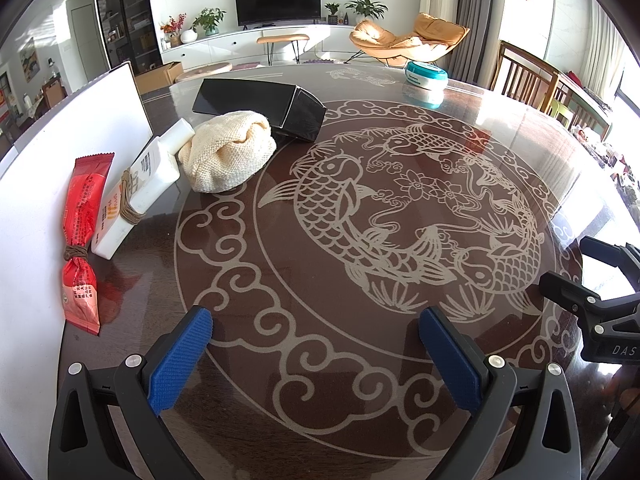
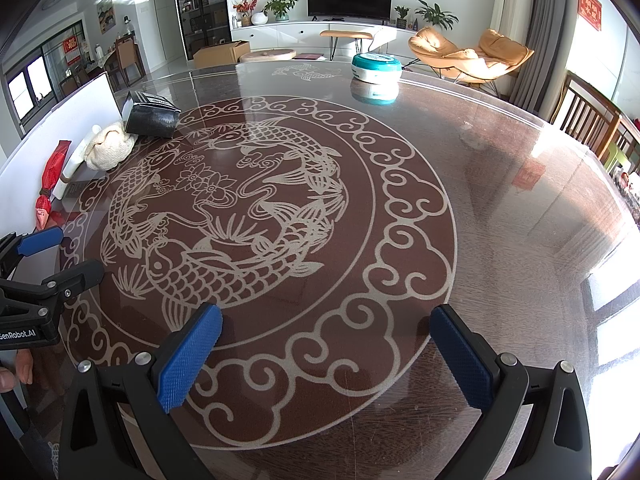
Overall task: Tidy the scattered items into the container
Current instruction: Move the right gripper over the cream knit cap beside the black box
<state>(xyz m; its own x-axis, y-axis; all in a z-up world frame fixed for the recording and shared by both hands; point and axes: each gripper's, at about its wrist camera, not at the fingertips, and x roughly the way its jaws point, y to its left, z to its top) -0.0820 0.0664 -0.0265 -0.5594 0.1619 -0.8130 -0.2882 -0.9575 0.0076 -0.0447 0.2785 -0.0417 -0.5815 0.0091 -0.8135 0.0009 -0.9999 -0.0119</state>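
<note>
Looking from the left wrist, the left hand-held gripper [image 1: 316, 344] is spread wide and holds nothing. On the left side of the surface [image 1: 320, 272] lie a red snack packet [image 1: 82, 240], a white tube [image 1: 136, 188], a cream cloth [image 1: 228, 150] and a black box [image 1: 260, 106], all bunched close beside a white board [image 1: 60, 152]. The round teal container [image 1: 426, 76] sits at the far edge, well apart from them.

From the right wrist, the right hand-held gripper [image 2: 326, 354] is also spread and empty. The teal container [image 2: 376, 67] is far ahead, with its lid on.

The surface looks shiny and slippery, so the tube may slide away when pinched. The lid could also block things from going in.
</note>
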